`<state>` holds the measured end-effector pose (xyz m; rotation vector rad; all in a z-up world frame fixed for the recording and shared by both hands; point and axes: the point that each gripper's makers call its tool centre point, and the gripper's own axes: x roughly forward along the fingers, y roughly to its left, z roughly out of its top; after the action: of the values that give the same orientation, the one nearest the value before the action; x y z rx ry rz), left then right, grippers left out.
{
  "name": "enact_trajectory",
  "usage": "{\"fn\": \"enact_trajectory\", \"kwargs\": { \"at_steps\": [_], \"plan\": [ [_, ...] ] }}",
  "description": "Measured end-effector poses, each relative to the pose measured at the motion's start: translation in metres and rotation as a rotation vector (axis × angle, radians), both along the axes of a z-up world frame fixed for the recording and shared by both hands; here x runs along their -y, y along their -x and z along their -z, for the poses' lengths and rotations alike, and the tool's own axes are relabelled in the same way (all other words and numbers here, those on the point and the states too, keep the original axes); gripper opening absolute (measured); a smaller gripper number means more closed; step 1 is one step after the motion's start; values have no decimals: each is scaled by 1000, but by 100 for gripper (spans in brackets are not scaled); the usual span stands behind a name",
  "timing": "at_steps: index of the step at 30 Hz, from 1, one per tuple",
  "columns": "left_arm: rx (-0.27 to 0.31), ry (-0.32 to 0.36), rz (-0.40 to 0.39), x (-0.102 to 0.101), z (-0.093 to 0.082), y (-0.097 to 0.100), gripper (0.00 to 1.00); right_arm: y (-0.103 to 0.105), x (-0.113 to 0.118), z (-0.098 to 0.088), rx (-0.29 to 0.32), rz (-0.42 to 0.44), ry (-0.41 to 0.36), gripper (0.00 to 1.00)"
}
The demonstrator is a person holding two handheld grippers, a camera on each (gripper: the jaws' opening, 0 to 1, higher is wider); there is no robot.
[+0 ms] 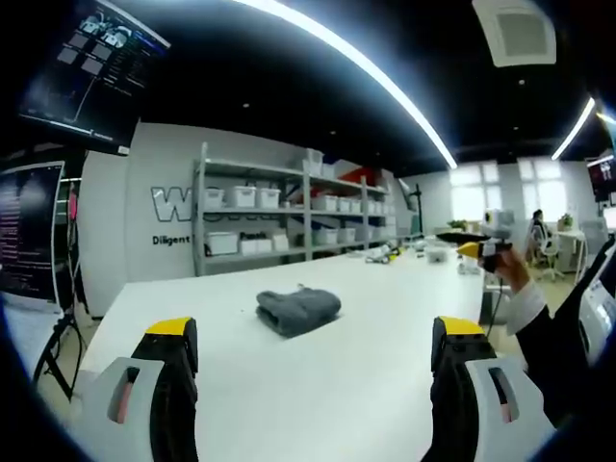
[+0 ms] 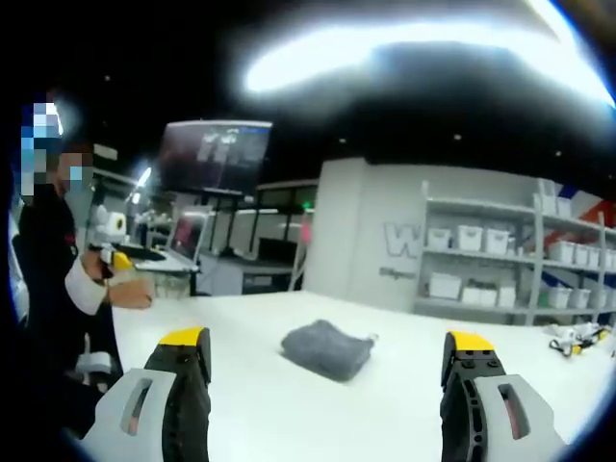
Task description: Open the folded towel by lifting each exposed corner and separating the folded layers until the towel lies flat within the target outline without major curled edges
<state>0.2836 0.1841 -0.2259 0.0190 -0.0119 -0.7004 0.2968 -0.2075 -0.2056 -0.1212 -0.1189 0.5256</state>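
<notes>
Both the left gripper (image 1: 313,356) and right gripper (image 2: 327,371) hung released, approach step; grey folded towel (image 1: 297,310) sat mid-frame untouched, needing a corner pinch.

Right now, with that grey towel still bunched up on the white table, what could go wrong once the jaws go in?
1. The grey towel is a crumpled lump with no clear corner showing, so the left gripper or right gripper may pinch several layers together.
2. The white table looks smooth, so the towel might slide instead of unfolding.
3. No target outline is visible, so placement may drift.
</notes>
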Motion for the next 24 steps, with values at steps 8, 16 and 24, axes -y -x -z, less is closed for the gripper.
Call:
{"fn": "enact_trajectory", "kwargs": {
  "at_steps": [8, 16, 24],
  "plan": [
    [4, 6, -9, -4, -1, 0, 100, -4, -6, 0, 14, -15, -13, 99],
    [5, 8, 4, -1, -2, 1, 100, -11, -10, 0, 14, -4, 13, 99],
    [0, 9, -3, -3, -1, -1, 100, -13, -13, 2, 12, -13, 20, 99]
  ]
}}
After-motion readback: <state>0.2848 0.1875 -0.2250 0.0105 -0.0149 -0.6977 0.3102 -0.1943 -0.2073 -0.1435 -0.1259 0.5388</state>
